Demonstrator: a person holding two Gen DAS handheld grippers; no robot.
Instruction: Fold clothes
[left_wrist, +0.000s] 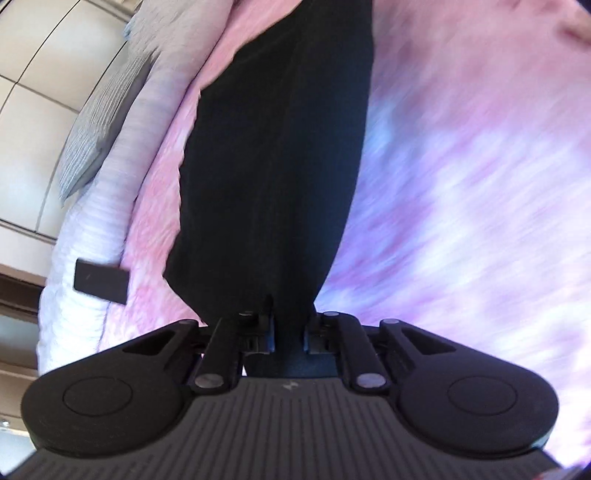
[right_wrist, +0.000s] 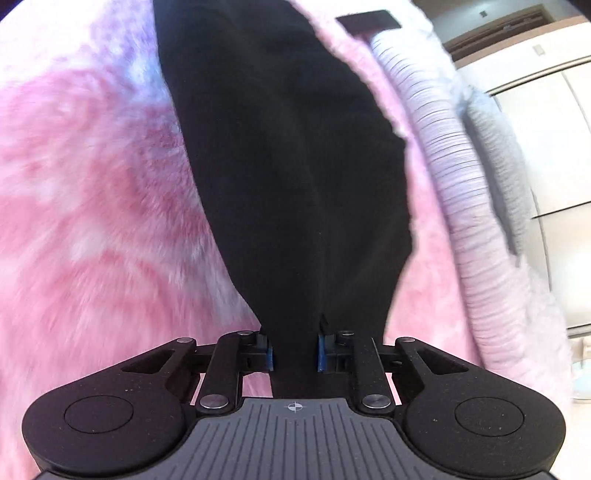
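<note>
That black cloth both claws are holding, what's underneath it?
Under the black cloth lies a fluffy pink blanket, visible all around it. Both the left gripper and right gripper pinch it. Whatever lies directly beneath stays covered.

Left gripper: matte black body, two round lobes with a raised disc on each, teardrop cut-outs in the outer arms. Grey ribbed centre plate with a small pale mark at its top edge. Black link bars, silver round pins at both ends. Finger pads look dark, no clear colour.

Right gripper: same black lobed shape, same discs and cut-outs, light dust specks on the surface. Grey ribbed plate with a white crosshair mark at top centre. Silver pins on link bars. Blue pads on the inner finger faces.
</note>
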